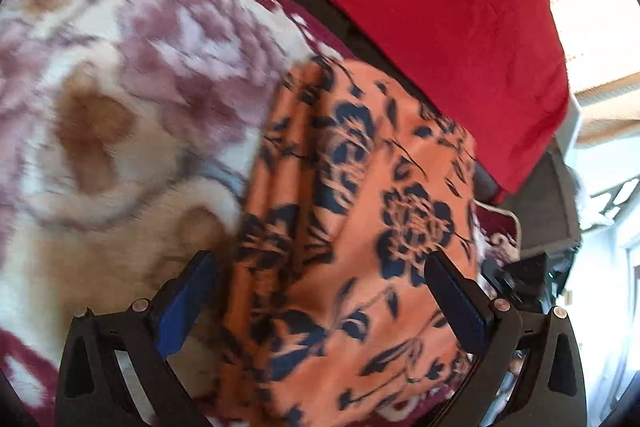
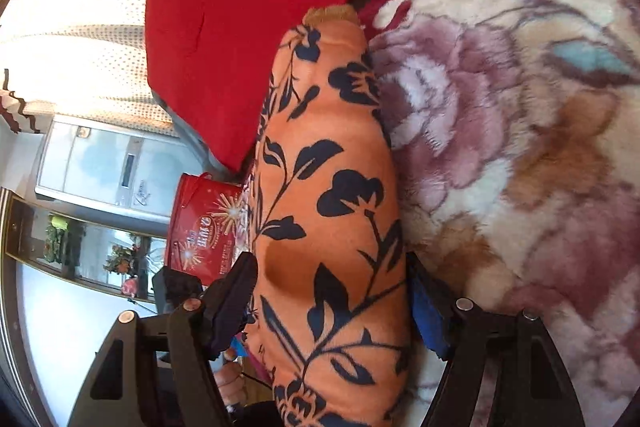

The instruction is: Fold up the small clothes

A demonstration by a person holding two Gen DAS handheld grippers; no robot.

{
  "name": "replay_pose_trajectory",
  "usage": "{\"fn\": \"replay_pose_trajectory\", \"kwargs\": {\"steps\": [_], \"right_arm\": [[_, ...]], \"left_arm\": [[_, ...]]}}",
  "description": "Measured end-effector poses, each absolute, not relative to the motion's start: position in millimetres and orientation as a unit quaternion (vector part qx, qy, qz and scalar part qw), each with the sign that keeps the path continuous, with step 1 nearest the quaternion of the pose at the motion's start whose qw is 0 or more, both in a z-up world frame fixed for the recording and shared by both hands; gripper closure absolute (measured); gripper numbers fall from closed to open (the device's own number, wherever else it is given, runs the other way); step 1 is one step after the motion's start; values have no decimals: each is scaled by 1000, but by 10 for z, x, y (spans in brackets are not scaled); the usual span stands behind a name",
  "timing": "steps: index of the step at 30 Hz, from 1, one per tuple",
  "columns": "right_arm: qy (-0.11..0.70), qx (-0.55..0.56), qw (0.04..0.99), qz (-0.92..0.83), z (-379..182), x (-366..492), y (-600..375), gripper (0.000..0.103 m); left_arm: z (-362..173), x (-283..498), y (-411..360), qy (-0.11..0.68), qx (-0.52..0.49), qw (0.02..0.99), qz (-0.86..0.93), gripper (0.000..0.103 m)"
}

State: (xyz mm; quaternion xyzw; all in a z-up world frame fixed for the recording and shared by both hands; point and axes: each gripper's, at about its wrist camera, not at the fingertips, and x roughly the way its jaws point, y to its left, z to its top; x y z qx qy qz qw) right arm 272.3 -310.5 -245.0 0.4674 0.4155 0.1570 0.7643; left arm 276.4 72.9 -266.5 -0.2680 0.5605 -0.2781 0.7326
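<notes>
Item: orange floral garment (image 2: 332, 187), folded into a thick bundle, lying on the plush flowered blanket (image 2: 520, 155) of a bed or couch

Right gripper (image 2: 332, 275), lower centre of the right wrist view: jaws stand wide with the bundle filling the gap between them; the left-hand pad looks to dent the cloth, the blue pad on the right side lies against its edge; whether this is a true clamp or mere contact cannot be told

Left gripper (image 1: 320, 267), lower centre of the left wrist view: jaws wide apart, nothing pinched; the garment (image 1: 360, 207) lies under and beyond them, blurred

Long axis: in both views the bundle runs from the bottom of the frame away toward the top, along the line each gripper points; the two grippers straddle it across its short width

Nearer hand, by judgement: the right, since its pads already meet the cloth

Beyond: red cushion (image 2: 248, 19) at the bundle's far end, upper centre; red printed bag (image 2: 204, 227), left of frame
</notes>
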Motion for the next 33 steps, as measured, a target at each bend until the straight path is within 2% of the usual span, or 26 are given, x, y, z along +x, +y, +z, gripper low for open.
{"fn": "replay_pose_trajectory", "kwargs": {"steps": [7, 9, 11, 12, 14, 17, 21, 33], "right_arm": [[400, 452, 783, 150, -2416, 2895, -3010, 27], [398, 437, 793, 149, -2398, 2934, -2967, 30], [397, 419, 803, 145, -2379, 2952, -2935, 34], [397, 413, 807, 144, -2370, 2962, -2927, 38], [395, 409, 810, 145, -2349, 2965, -2920, 44], [386, 404, 816, 147, -2300, 2955, -2897, 49], [369, 392, 829, 152, -2168, 2930, -2813, 55], [305, 372, 863, 154, -1701, 2488, -3186, 59]], "left_arm": [[-2748, 2754, 407, 571, -279, 710, -305, 1], [-2749, 2759, 378, 567, -288, 709, -305, 8], [-2745, 2730, 354, 565, -278, 718, -294, 28], [-2732, 2730, 385, 565, -274, 723, -289, 33], [-2719, 2727, 394, 562, -271, 729, -282, 50], [-2669, 2706, 408, 553, -269, 738, -278, 58], [-2510, 2639, 299, 533, -245, 758, -284, 63], [-1917, 2251, -167, 467, -232, 765, -378, 71]]}}
